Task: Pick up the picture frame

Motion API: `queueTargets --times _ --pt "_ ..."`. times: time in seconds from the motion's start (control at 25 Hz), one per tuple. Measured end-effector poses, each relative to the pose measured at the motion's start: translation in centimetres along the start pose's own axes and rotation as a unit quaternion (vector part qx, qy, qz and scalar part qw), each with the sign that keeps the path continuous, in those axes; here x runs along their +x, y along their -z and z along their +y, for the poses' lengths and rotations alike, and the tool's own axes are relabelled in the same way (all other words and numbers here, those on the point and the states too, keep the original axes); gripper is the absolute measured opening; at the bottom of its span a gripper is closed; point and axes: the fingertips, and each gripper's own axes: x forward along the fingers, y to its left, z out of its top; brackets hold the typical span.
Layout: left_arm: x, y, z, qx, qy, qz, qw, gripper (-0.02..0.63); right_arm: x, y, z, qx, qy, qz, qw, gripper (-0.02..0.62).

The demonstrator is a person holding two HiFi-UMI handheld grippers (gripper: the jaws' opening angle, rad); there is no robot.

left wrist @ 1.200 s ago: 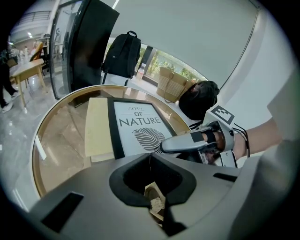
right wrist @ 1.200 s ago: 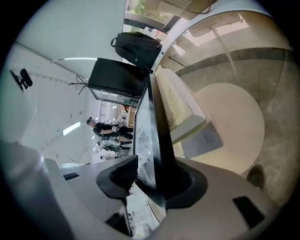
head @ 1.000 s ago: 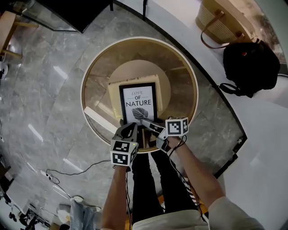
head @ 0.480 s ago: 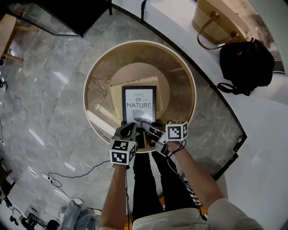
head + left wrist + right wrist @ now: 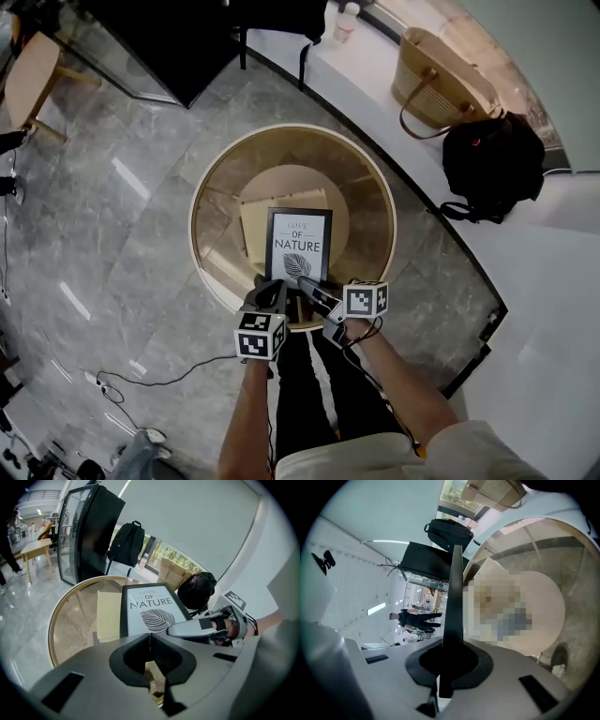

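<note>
Glass round counter (image 5: 193,225), gold rim, on grey marble floor. Black backpack (image 5: 492,169) on white ledge, well apart from counter. Picture frame (image 5: 299,246), black border, leaf print, over counter centre, above pale sheet (image 5: 251,223). Right gripper (image 5: 305,283): fingers clamped on frame's near edge; frame seen edge-on between them in right gripper view. Left gripper (image 5: 269,289): just beside right, fingers pressed together, nothing between.

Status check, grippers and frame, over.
Left gripper shut, empty. Right gripper shut on picture frame, near edge. Frame over round table; nothing blocking.
</note>
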Motion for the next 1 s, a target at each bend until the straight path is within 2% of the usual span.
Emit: queueTargets --times 0.44,0.76,1.0 --pt "-6.6 -1.6 -5.3 -0.036 -0.028 -0.026 0.9986 0.02 -6.3 0.0 5.4 -0.072 0.029 0.017 0.997 0.041" --pt "-10.0 -4.1 -9.5 -0.01 -0.033 -0.038 0.9987 0.02 -9.3 0.3 9.0 -0.113 0.035 0.028 0.993 0.041" --pt "-13.3 -5.0 -11.8 -0.008 -0.045 -0.054 0.9974 0.02 -12.6 0.8 11.6 -0.135 0.038 0.027 0.99 0.041"
